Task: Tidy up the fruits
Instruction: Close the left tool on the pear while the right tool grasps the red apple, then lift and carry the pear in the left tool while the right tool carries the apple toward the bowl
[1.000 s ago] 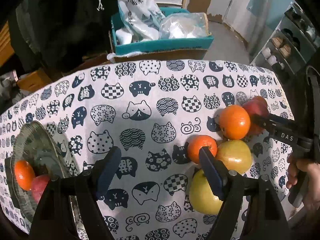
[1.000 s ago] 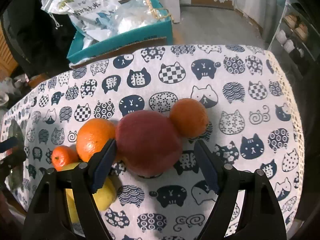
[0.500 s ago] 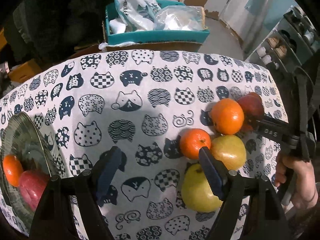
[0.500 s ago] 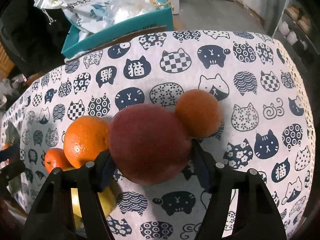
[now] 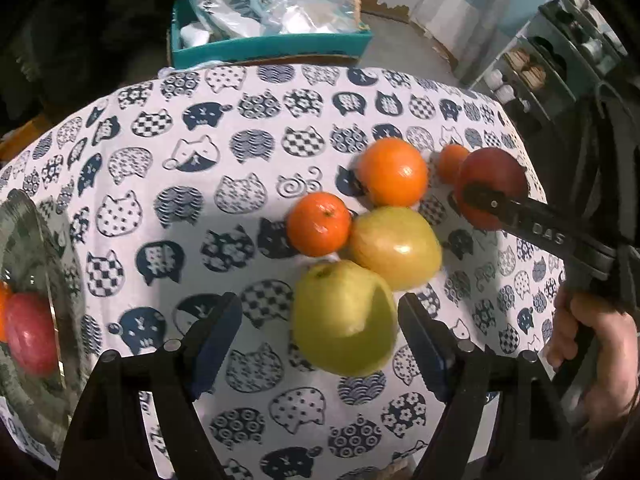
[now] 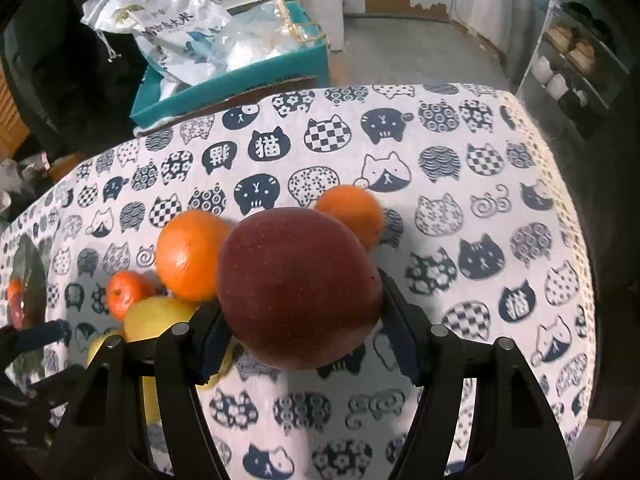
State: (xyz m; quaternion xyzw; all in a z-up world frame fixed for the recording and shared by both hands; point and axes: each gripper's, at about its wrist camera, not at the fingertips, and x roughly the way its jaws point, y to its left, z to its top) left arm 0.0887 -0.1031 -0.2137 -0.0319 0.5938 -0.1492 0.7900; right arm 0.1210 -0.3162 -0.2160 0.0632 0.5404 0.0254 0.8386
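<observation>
Cat-print tablecloth (image 5: pixel 240 208) covers the whole table, with a teal box (image 5: pixel 280 46) of plastic bags behind it at the top of the frame. Fruit pile sits center-right in the left wrist view: big orange (image 5: pixel 393 172), small mandarin (image 5: pixel 319 224), yellow-brown pear (image 5: pixel 396 254) and a green apple (image 5: pixel 344 324) bunched up touching each other. Left gripper (image 5: pixel 320 344) has its fingers spread, just been widening, with the green apple sitting between them but not squeezed. Right gripper (image 6: pixel 300 332) is pinching the red apple (image 6: pixel 298 286) from both sides. Glass plate (image 5: pixel 60 280) at the left edge holds another red fruit.
</observation>
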